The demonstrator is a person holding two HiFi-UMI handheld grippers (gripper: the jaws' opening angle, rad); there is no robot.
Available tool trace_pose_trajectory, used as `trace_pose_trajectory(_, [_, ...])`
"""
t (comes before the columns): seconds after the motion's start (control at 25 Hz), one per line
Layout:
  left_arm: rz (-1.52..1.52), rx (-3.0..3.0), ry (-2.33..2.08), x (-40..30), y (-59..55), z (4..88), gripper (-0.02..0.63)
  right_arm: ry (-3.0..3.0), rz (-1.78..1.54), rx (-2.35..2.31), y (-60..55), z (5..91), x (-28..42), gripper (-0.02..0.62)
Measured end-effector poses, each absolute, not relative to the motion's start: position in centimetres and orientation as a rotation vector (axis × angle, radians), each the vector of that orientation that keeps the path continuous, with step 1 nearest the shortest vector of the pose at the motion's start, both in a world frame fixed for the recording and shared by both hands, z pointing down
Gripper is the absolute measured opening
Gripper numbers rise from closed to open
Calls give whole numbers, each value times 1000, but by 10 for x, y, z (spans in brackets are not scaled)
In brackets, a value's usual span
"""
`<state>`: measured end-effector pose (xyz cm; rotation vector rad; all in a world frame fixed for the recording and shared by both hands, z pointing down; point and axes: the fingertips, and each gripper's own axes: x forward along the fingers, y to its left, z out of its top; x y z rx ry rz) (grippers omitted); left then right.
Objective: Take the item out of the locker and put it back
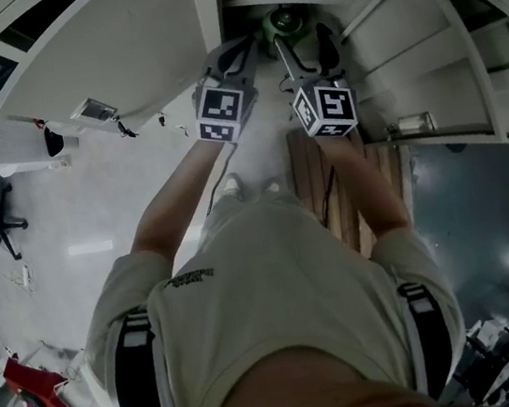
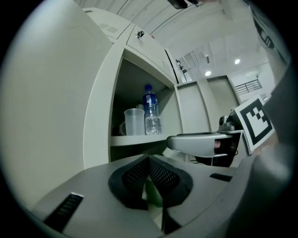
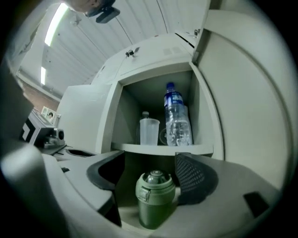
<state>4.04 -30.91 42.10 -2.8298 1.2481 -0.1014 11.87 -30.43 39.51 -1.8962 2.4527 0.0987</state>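
A dark green flask with a latched lid stands upright in the lower compartment of the open locker. My right gripper is open around it. The left pad stands clear of the flask and the right pad sits close beside its lid. From the head view the flask shows between the right gripper's fingers. My left gripper is just left of it, by the door edge. In the left gripper view its pads meet, shut on nothing, with a sliver of green behind them.
On the shelf above stand a clear water bottle with a blue cap and a clear plastic cup. The locker door hangs open to the left. More locker compartments lie to the right, and a slatted wooden bench is below my arms.
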Motion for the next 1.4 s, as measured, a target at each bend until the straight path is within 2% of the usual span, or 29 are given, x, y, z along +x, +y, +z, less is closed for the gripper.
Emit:
trace_pose_trajectory(0.16, [-48, -2810, 1214, 39, -298, 385, 12, 2432, 148, -1849, -286, 362, 118, 254])
trace_pose_trajectory(0.4, [40, -2757, 1179, 32, -273, 327, 12, 2402, 155, -1769, -253, 318, 120, 64])
trace_pose_trajectory(0.52, [58, -2734, 1152, 31, -257, 306, 12, 2398, 113, -1718, -236, 300, 121, 13])
trace_pose_trajectory(0.8, [101, -2733, 1106, 28, -218, 281, 12, 2415, 60, -1635, -198, 274, 122, 12])
trace_pose_trajectory(1.4, [7, -2823, 1063, 31, -171, 307, 12, 2534, -30, -1568, -151, 289, 97, 1])
